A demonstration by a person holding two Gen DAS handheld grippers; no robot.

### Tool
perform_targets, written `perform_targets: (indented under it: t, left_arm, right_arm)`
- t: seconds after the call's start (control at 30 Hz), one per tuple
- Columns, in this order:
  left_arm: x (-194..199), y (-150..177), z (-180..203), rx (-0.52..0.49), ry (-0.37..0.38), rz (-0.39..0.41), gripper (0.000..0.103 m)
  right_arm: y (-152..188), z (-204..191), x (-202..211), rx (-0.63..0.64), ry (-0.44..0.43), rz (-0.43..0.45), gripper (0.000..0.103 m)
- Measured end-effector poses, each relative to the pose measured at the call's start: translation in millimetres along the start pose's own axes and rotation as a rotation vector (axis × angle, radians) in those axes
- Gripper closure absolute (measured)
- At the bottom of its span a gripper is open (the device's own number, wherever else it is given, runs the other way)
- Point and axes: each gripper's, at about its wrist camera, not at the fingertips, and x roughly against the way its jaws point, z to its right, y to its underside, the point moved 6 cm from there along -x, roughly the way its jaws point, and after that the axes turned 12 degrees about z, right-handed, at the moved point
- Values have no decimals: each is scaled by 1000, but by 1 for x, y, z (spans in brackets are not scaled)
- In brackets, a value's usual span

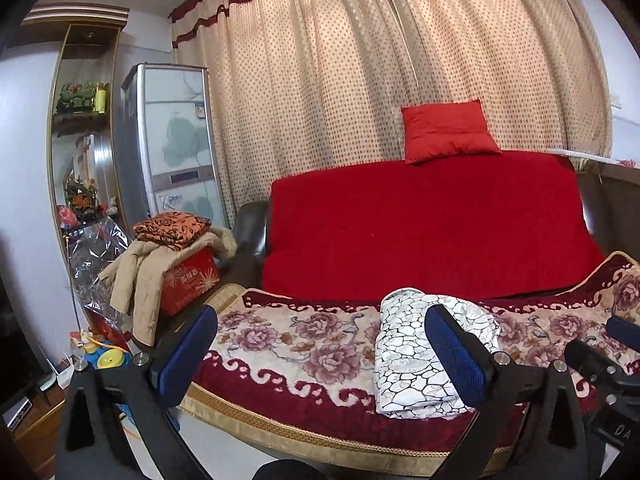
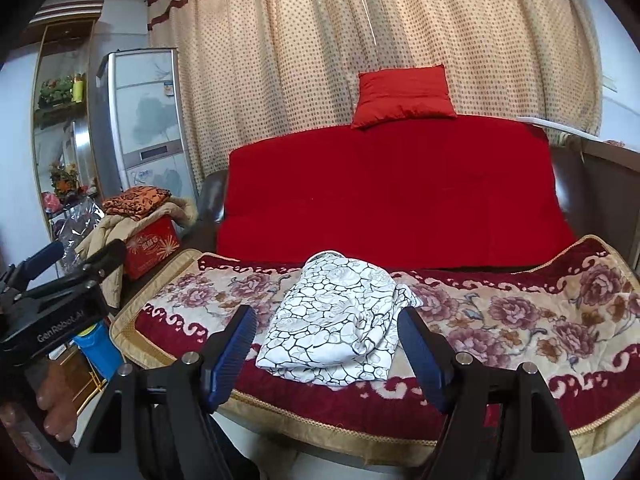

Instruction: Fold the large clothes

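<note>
Folded garment [image 2: 336, 320] on the floral blanket [image 2: 520, 320] of the sofa [image 2: 384, 192]; both grippers – left [image 1: 320, 352], right [image 2: 326, 348] – spread, holding nothing, short of it; beside the sofa, a jacket [image 1: 140, 276] over a red box [image 1: 192, 284]; fingers [image 2: 52, 404] only in right view.

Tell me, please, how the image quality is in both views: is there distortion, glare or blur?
Left wrist view: strong fisheye bending of the curtain, dark corners, glare on the cabinet; folded white garment sharp. Right wrist view: same bending, garment sharp, hand at the edge dim and soft.
</note>
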Motion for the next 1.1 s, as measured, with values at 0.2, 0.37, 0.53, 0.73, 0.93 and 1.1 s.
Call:
perform_targets:
  t: [0.2,0.37,0.53,0.73,0.93,1.1]
  left_arm:
    - [12,-7,-8,9,-7,18,0]
    - [16,-9,-14,19,-14,29,0]
    - [22,-12,-19,25,-15,40,0]
    - [28,-14,-25,34,-9,51,0]
    - [36,-16,-31,43,-2,66,0]
    - [39,-18,-37,60,2,74,0]
  right_arm:
    - [-2,-11,11,8,-19,12,27]
    - [-7,-18,16,17,-33,24,27]
    - [-8,-22,17,12,-42,28,27]
    - [-9,-29,18,23,-48,31,27]
    - [-7,-35,18,31,-60,26,27]
    - [-8,-40,19,38,-64,30,27]
